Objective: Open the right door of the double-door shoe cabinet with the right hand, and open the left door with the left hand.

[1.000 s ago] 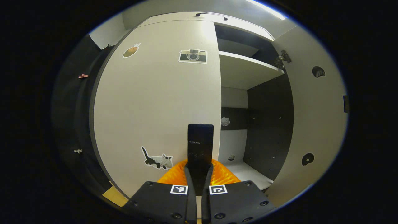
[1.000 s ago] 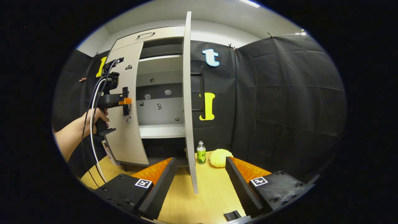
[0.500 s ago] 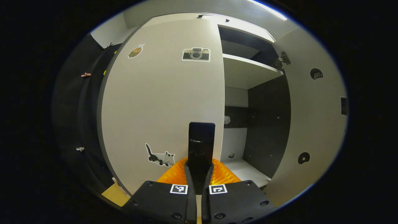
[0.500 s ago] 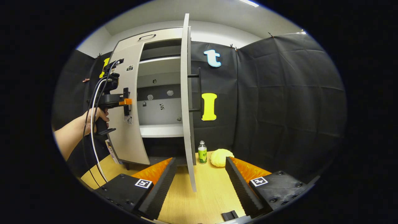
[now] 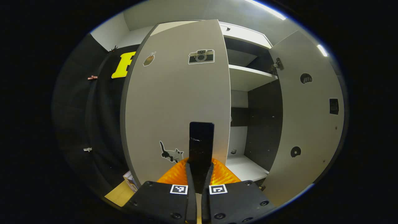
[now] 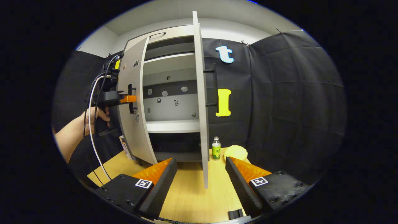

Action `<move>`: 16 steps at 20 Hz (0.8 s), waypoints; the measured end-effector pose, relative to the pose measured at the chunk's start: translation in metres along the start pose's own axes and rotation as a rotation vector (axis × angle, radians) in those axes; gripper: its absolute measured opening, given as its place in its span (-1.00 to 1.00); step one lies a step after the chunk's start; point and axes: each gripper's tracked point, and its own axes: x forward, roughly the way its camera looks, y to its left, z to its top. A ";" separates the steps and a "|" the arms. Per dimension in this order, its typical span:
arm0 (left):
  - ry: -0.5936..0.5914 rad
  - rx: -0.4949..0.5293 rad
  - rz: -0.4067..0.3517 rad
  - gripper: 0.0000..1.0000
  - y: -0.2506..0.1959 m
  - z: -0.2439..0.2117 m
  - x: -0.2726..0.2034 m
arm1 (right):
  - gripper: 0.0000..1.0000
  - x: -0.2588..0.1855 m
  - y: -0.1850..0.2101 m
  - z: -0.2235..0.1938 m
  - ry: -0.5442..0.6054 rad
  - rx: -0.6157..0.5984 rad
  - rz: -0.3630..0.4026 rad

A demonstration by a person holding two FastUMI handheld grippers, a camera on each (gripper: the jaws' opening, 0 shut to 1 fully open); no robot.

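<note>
The left door (image 5: 174,99), pale grey with camera and cat stickers, stands partly open. Its black handle (image 5: 201,140) sits between the orange fingers of my left gripper (image 5: 200,164), which is shut on it. In the right gripper view a hand (image 6: 93,115) holds that left gripper (image 6: 124,99) against the left door (image 6: 133,105). The right door (image 6: 201,99) stands wide open, edge-on, its black handle (image 6: 215,84) on the far side. My right gripper (image 6: 200,183) hangs open above the table, just short of the door's lower edge, holding nothing.
The open right door (image 5: 306,124) stands at the right of the left gripper view, beside the white shelves (image 5: 248,77). A green-labelled bottle (image 6: 215,148) and a yellow lump (image 6: 235,152) stand on the wooden table (image 6: 186,196) behind the right door.
The left door has swung further open with my left gripper on its handle. The right gripper stays open and has shifted slightly; the right door now appears a little further right.
</note>
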 end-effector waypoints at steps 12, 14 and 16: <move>-0.009 -0.018 -0.035 -0.79 0.042 -0.003 -0.061 | 0.97 0.017 0.102 -0.018 0.046 -0.033 0.114; -0.018 -0.041 -0.038 -0.79 0.054 -0.003 -0.070 | 0.97 0.015 0.113 -0.022 0.038 -0.045 0.108; -0.035 -0.062 -0.029 -0.79 0.065 -0.002 -0.079 | 0.97 0.016 0.123 -0.028 0.032 -0.056 0.103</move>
